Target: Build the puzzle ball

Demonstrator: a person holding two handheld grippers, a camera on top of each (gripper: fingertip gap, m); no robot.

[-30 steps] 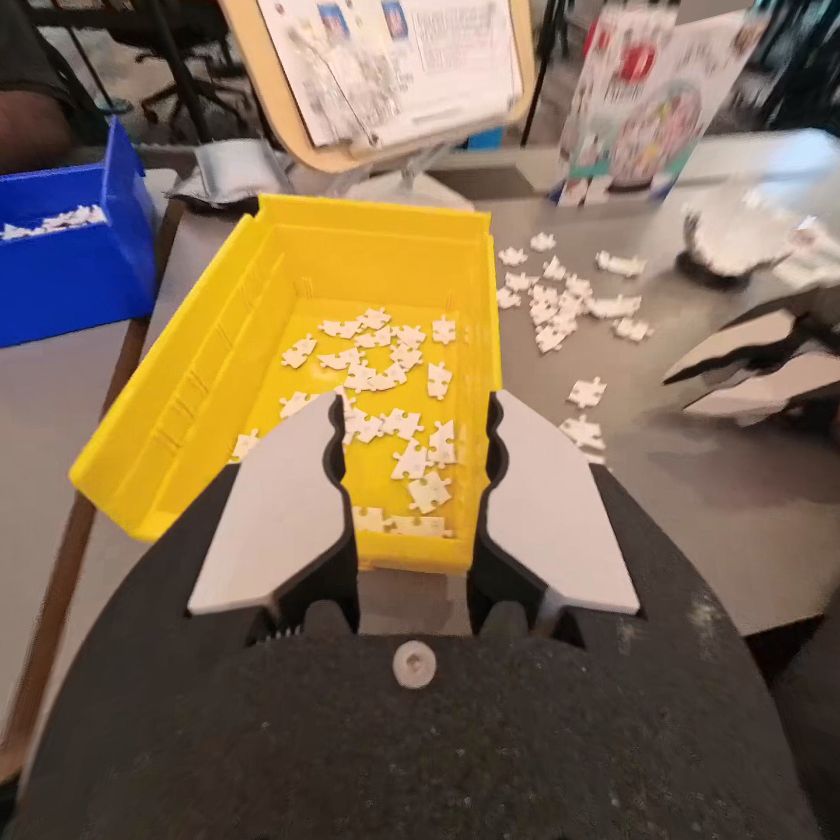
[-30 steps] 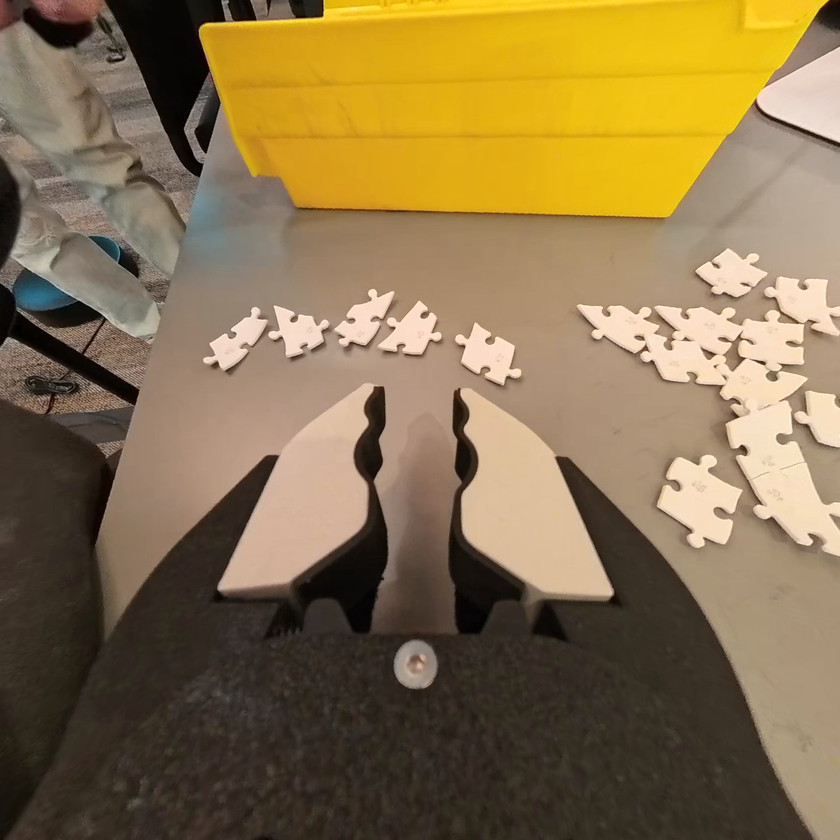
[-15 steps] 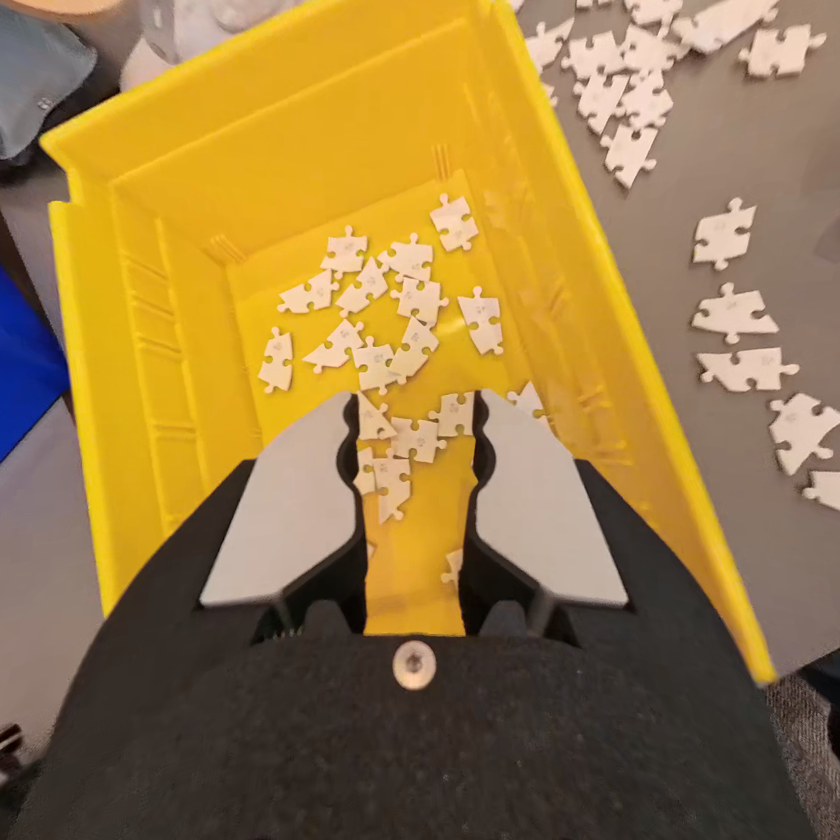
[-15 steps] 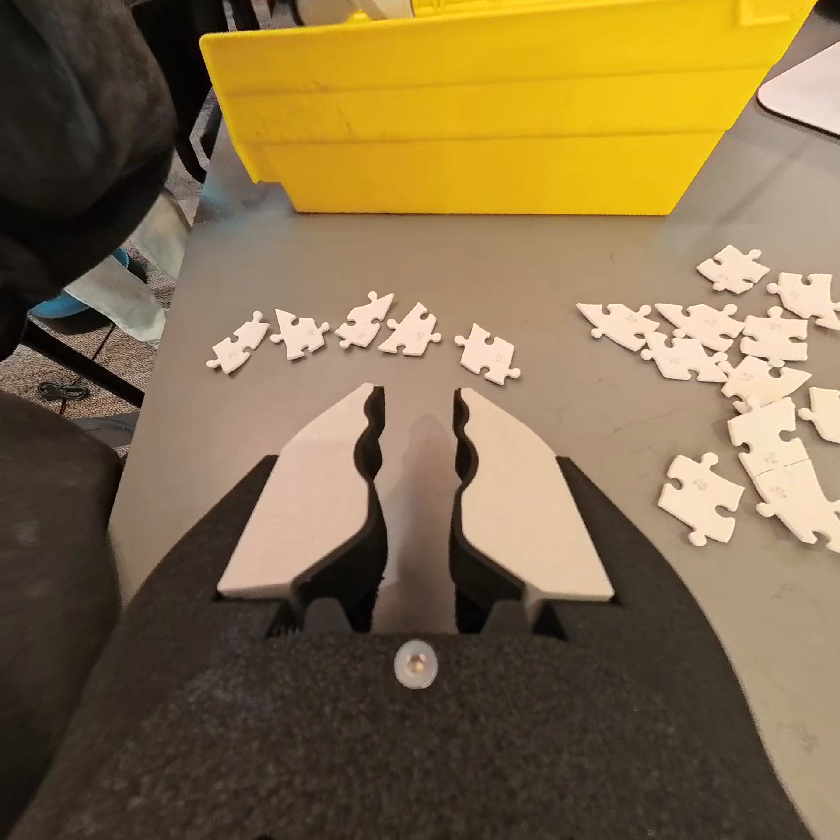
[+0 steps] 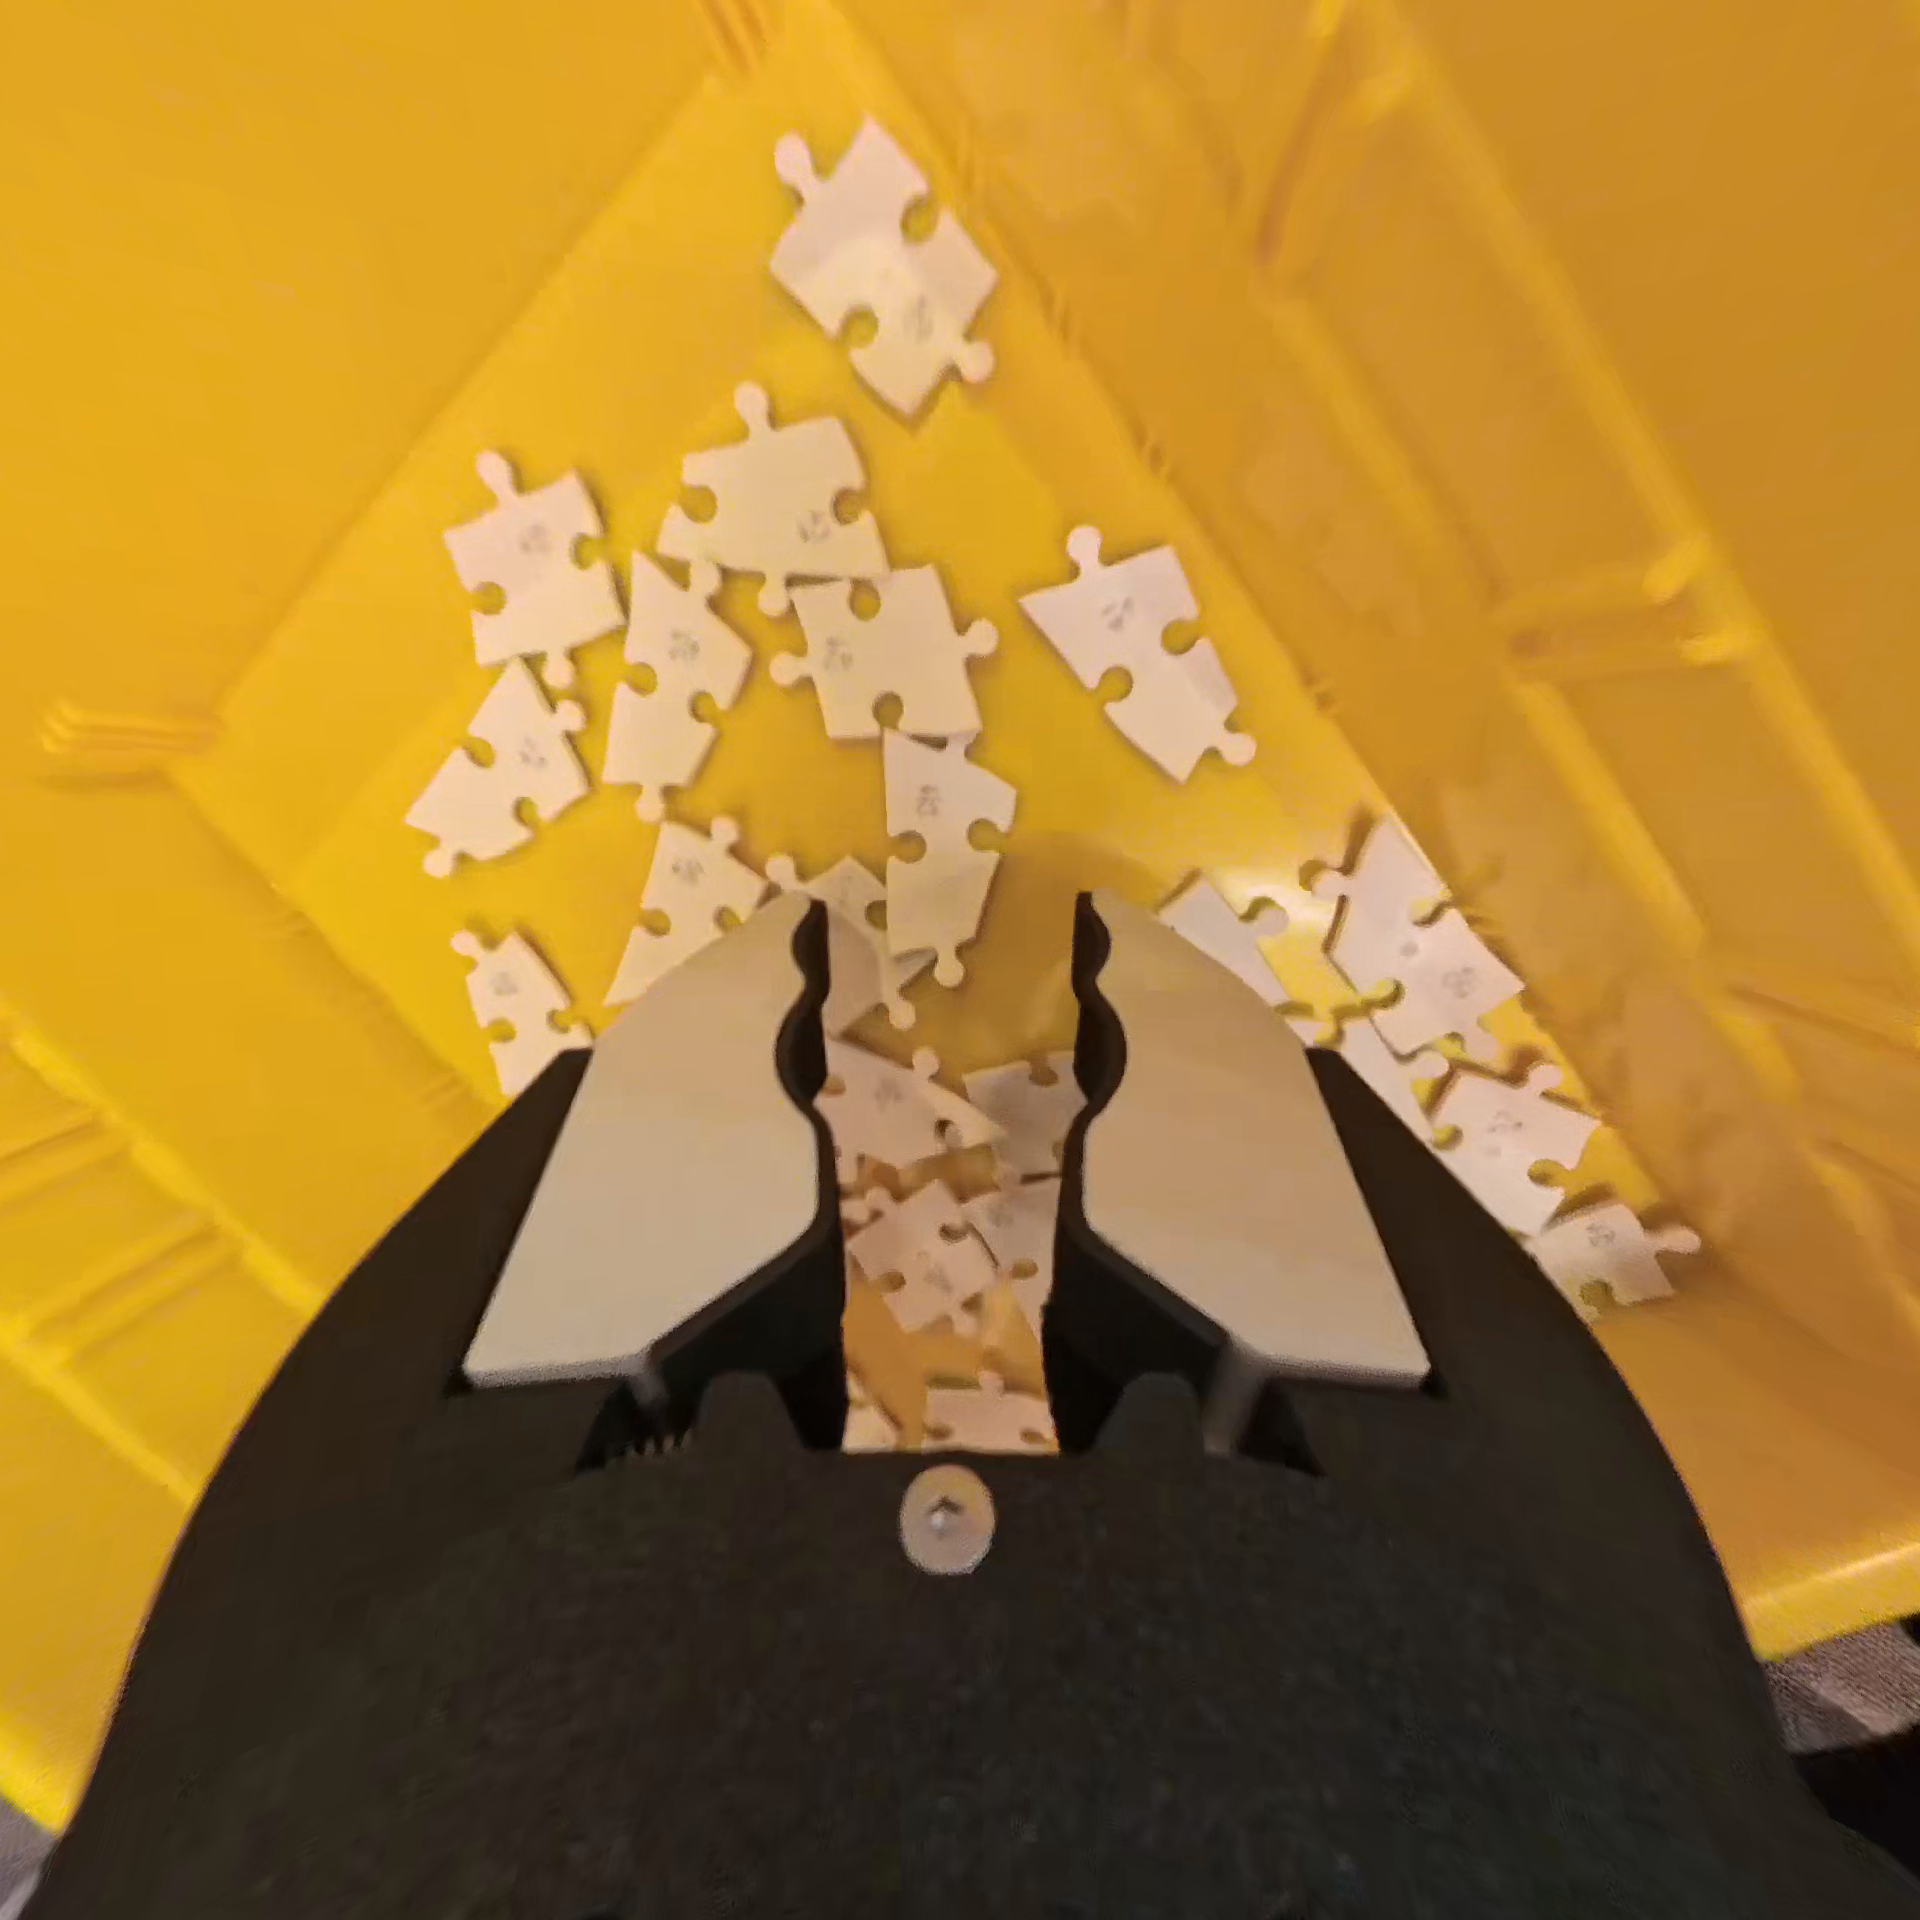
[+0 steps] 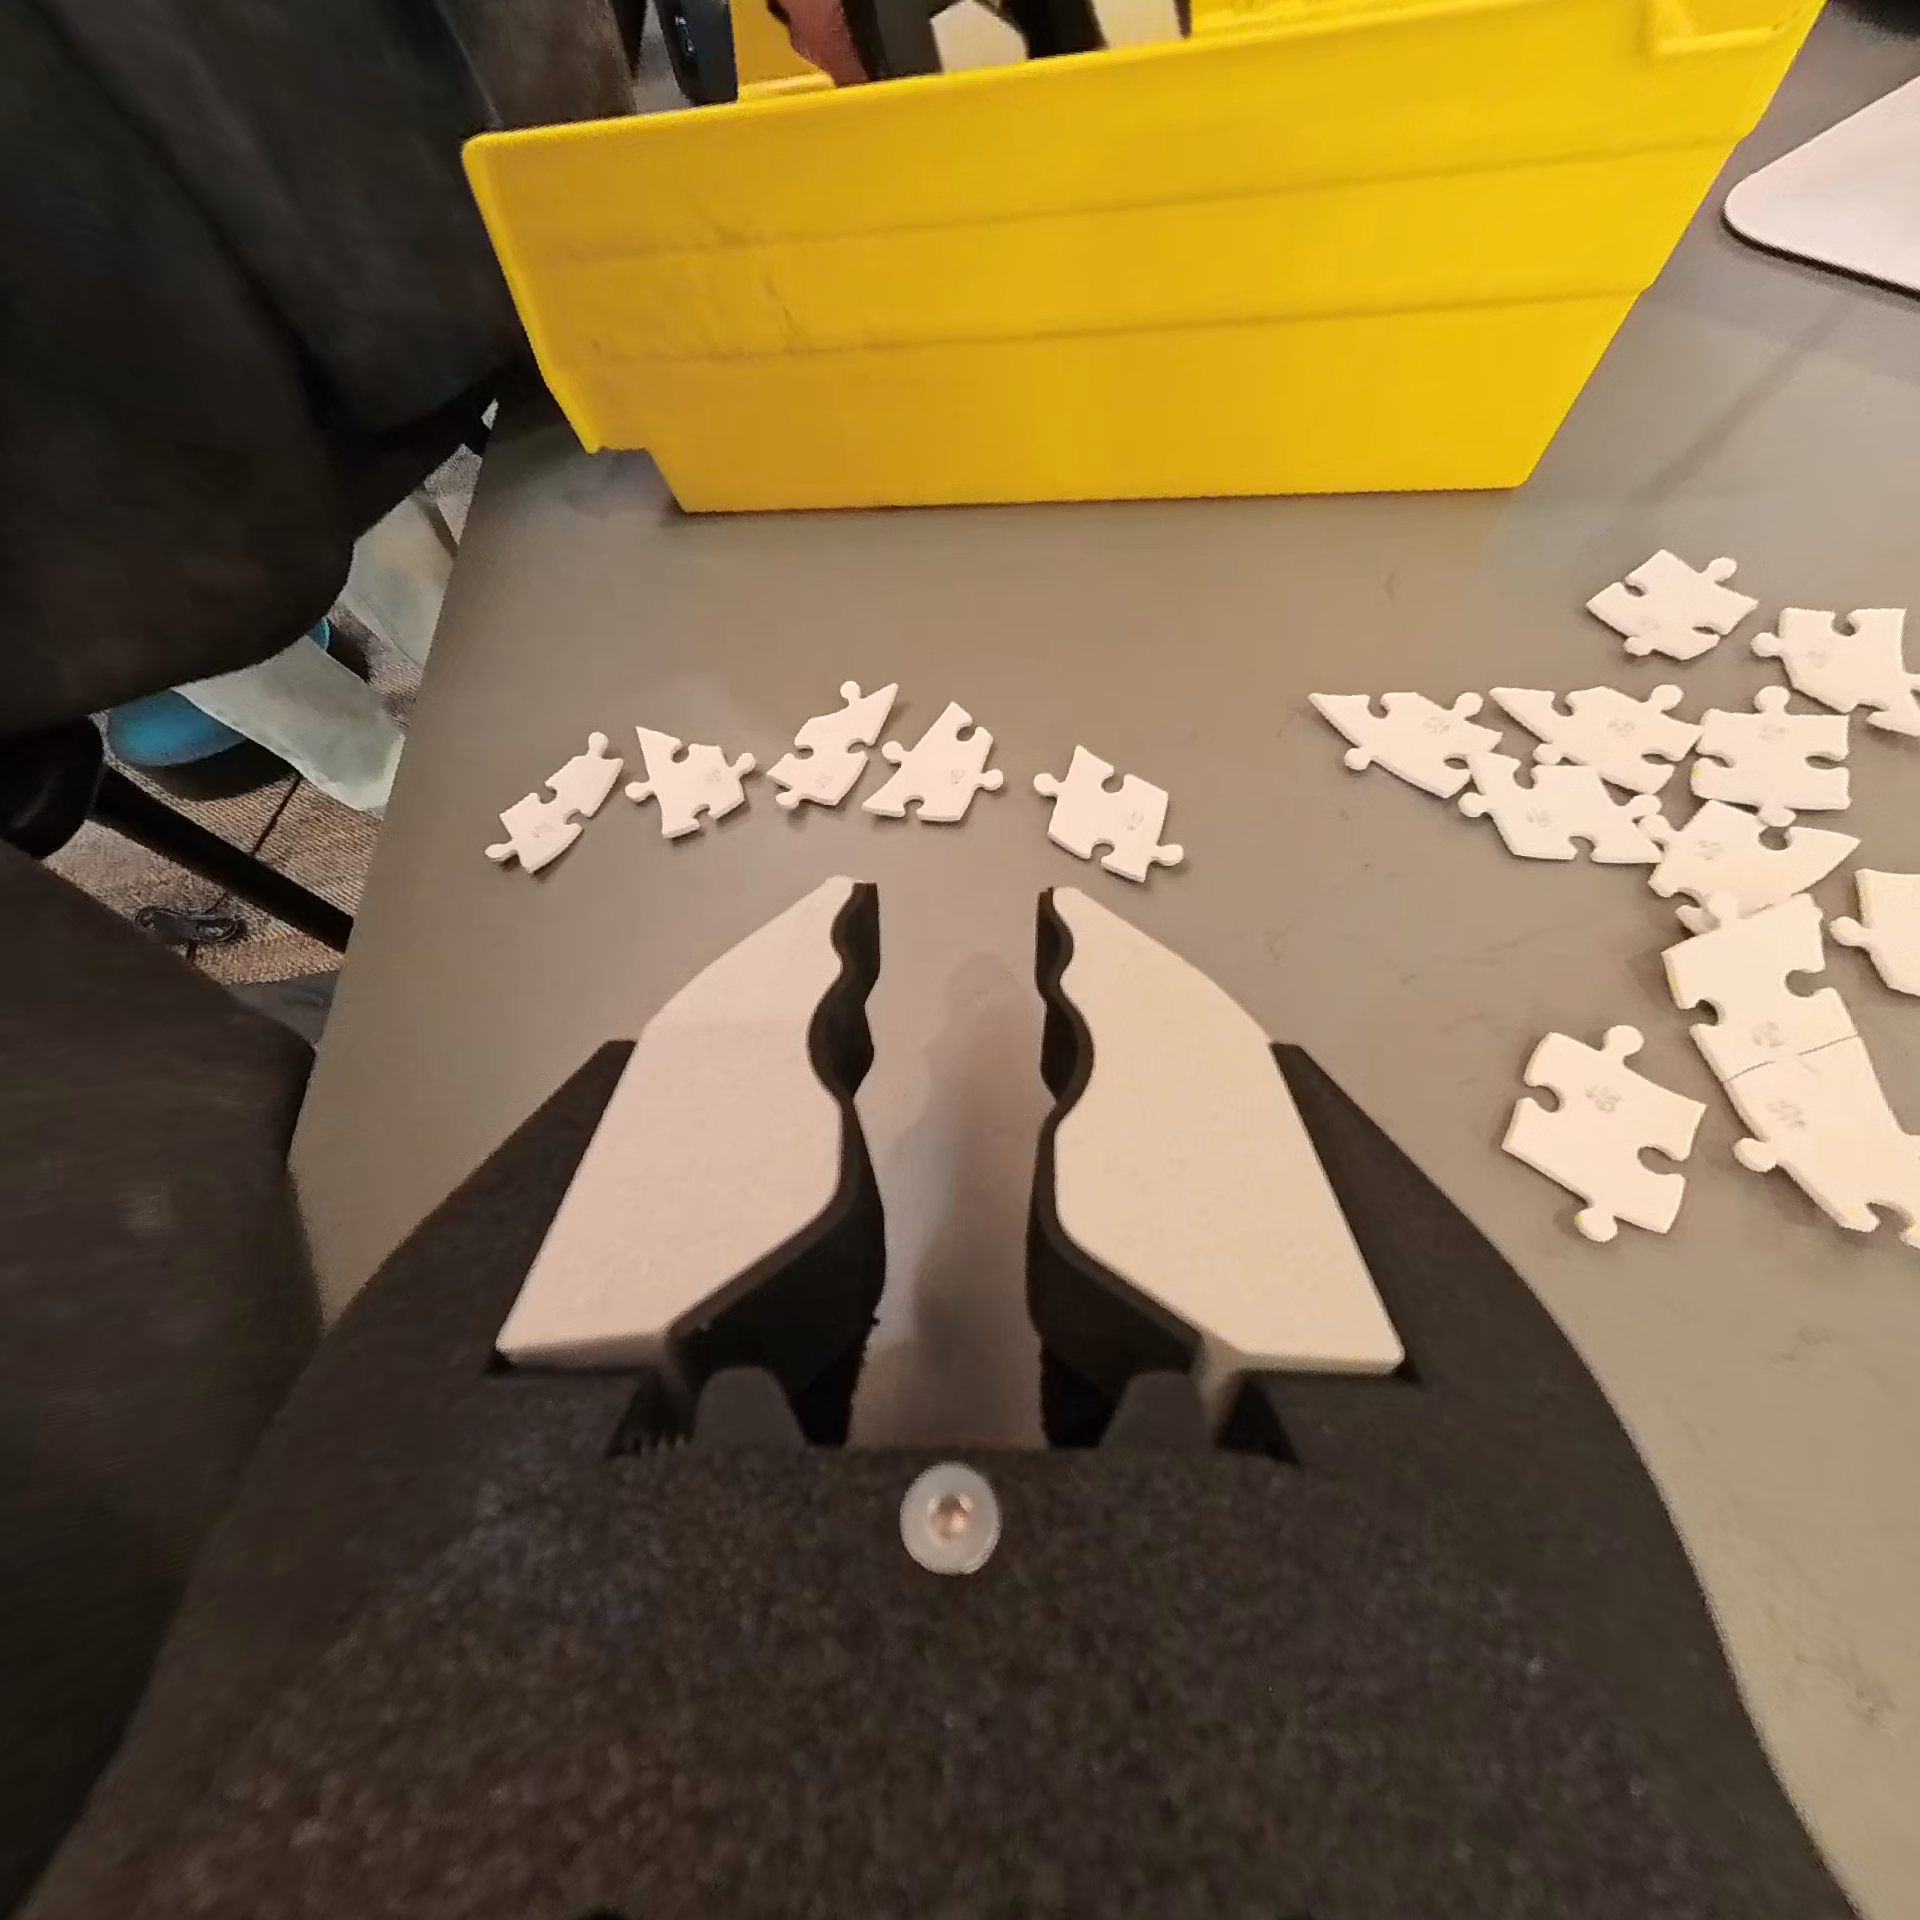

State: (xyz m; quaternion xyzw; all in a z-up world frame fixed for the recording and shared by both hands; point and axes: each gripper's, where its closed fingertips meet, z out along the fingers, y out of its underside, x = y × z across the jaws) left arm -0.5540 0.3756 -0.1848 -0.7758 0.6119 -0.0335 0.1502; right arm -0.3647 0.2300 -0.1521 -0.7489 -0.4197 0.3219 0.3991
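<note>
- The yellow plastic bin [image 5: 312, 312] looks smooth and faintly glossy inside, with moulded ribs; its outer wall [image 6: 1091, 343] is scuffed.
- The white puzzle pieces [image 5: 883, 665] look like matt, stiff plastic or card; I cannot tell which.
- The grey tabletop [image 6: 1299, 623] is smooth, with a dull sheen.
- Each gripper's black body [image 6: 935, 1714] looks grainy and felt-like, its pale grey finger plates [image 6: 727, 1143] matt.

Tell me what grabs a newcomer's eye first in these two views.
The bright yellow plastic bin fills the left wrist view, with white cardboard puzzle pieces scattered on its floor and the open left gripper down among them. In the right wrist view, the open right gripper hovers over the grey table, just short of a neat row of five white pieces, with a looser cluster to the right.
</note>
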